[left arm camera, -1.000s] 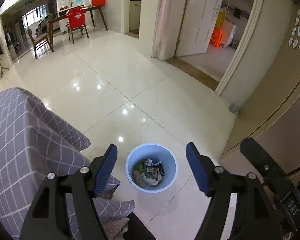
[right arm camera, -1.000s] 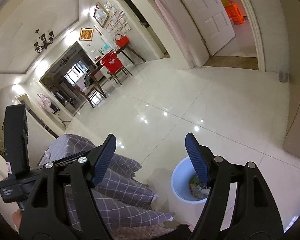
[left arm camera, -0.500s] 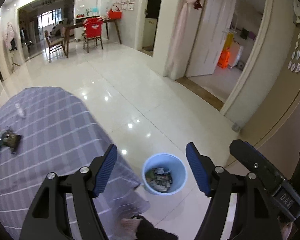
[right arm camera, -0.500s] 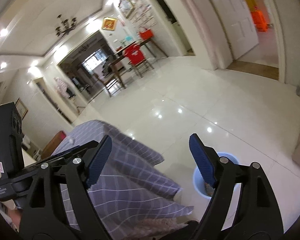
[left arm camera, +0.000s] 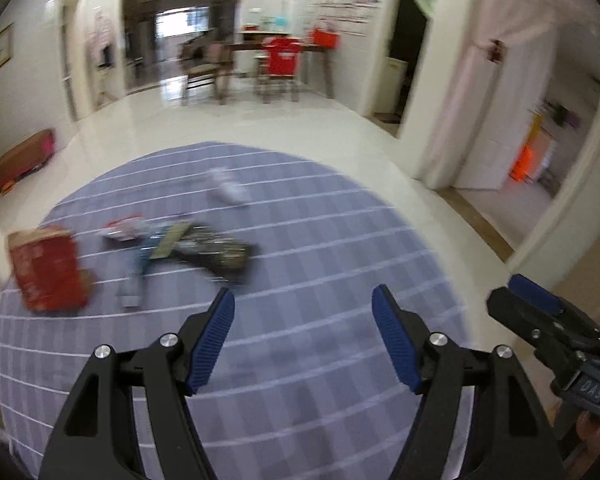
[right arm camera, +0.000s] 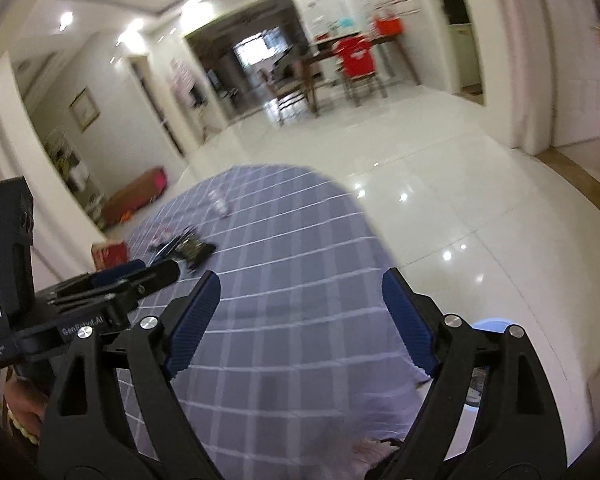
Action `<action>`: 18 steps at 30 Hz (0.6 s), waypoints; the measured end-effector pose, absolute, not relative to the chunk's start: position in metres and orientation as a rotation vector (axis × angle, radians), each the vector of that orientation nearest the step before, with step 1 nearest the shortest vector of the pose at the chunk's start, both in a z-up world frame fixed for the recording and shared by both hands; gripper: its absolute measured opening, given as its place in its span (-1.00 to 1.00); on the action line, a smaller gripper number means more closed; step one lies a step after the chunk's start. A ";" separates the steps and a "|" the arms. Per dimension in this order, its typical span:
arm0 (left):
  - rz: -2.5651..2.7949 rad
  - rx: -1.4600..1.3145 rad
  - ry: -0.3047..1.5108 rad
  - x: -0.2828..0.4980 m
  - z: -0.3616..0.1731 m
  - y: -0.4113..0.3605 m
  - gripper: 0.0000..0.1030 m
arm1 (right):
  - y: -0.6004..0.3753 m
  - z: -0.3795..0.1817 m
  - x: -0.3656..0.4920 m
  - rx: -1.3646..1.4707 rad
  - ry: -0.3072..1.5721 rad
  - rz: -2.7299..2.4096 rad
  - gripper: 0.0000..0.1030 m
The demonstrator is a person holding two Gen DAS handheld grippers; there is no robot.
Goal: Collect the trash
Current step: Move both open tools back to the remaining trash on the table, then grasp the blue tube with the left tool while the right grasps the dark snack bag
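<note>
Trash lies on a round table with a purple checked cloth [left arm camera: 320, 360]: a red box [left arm camera: 46, 270], a dark wrapper [left arm camera: 216, 250], a small colourful wrapper [left arm camera: 126, 228] and a white crumpled piece [left arm camera: 228, 190]. My left gripper [left arm camera: 302, 338] is open and empty above the cloth, short of the wrappers. My right gripper [right arm camera: 300, 320] is open and empty over the cloth [right arm camera: 292, 288]; it shows at the right edge of the left wrist view [left arm camera: 540, 312]. The blue bin [right arm camera: 496, 326] peeks out behind the right finger, on the floor beside the table. The view is blurred.
White glossy tile floor [left arm camera: 340, 128] surrounds the table. A dining table with chairs [left arm camera: 276, 60] stands far back. Doorways open at the right [left arm camera: 540, 152]. A low brown box [left arm camera: 20, 156] lies by the left wall.
Both grippers have swung up and left, away from the blue bin and over the table. The trash on the cloth has come into view; the bin has left the left wrist view.
</note>
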State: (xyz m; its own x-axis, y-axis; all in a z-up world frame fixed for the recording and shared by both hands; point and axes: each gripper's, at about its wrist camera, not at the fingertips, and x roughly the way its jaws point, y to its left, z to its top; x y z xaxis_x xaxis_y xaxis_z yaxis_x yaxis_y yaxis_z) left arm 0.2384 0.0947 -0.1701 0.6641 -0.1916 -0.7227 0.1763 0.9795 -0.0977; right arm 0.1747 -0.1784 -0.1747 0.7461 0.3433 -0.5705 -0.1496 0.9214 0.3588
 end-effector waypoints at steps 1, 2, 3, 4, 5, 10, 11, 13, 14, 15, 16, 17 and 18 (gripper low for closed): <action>-0.188 -0.030 0.823 0.243 -0.172 0.109 0.36 | -0.163 -0.175 0.184 0.281 0.690 0.292 0.59; -0.164 -0.041 0.829 0.247 -0.175 0.125 0.36 | -0.155 -0.177 0.192 0.262 0.700 0.307 0.59; -0.140 -0.047 0.838 0.252 -0.179 0.139 0.36 | -0.144 -0.177 0.199 0.243 0.713 0.320 0.59; -0.114 -0.053 0.854 0.259 -0.183 0.155 0.36 | -0.131 -0.178 0.209 0.223 0.731 0.337 0.59; -0.103 -0.066 0.864 0.263 -0.187 0.167 0.36 | -0.120 -0.180 0.218 0.209 0.744 0.354 0.59; -0.068 -0.062 0.898 0.286 -0.204 0.193 0.35 | -0.074 -0.193 0.252 0.117 0.802 0.401 0.59; -0.058 -0.056 0.900 0.289 -0.206 0.195 0.35 | -0.067 -0.196 0.256 0.106 0.809 0.406 0.59; -0.034 -0.031 0.913 0.296 -0.213 0.196 0.26 | -0.059 -0.203 0.264 0.089 0.820 0.412 0.59; -0.026 -0.020 0.922 0.300 -0.216 0.196 0.17 | -0.054 -0.206 0.269 0.081 0.828 0.413 0.59; -0.027 -0.020 0.930 0.304 -0.220 0.198 0.13 | -0.052 -0.208 0.271 0.075 0.831 0.413 0.59; -0.037 -0.032 0.934 0.309 -0.222 0.199 0.06 | -0.048 -0.210 0.276 0.067 0.836 0.415 0.59; -0.044 -0.036 0.937 0.310 -0.225 0.203 -0.02 | -0.043 -0.212 0.280 0.059 0.845 0.424 0.59; -0.046 -0.033 0.939 0.311 -0.227 0.203 -0.06 | -0.041 -0.212 0.284 0.054 0.849 0.430 0.59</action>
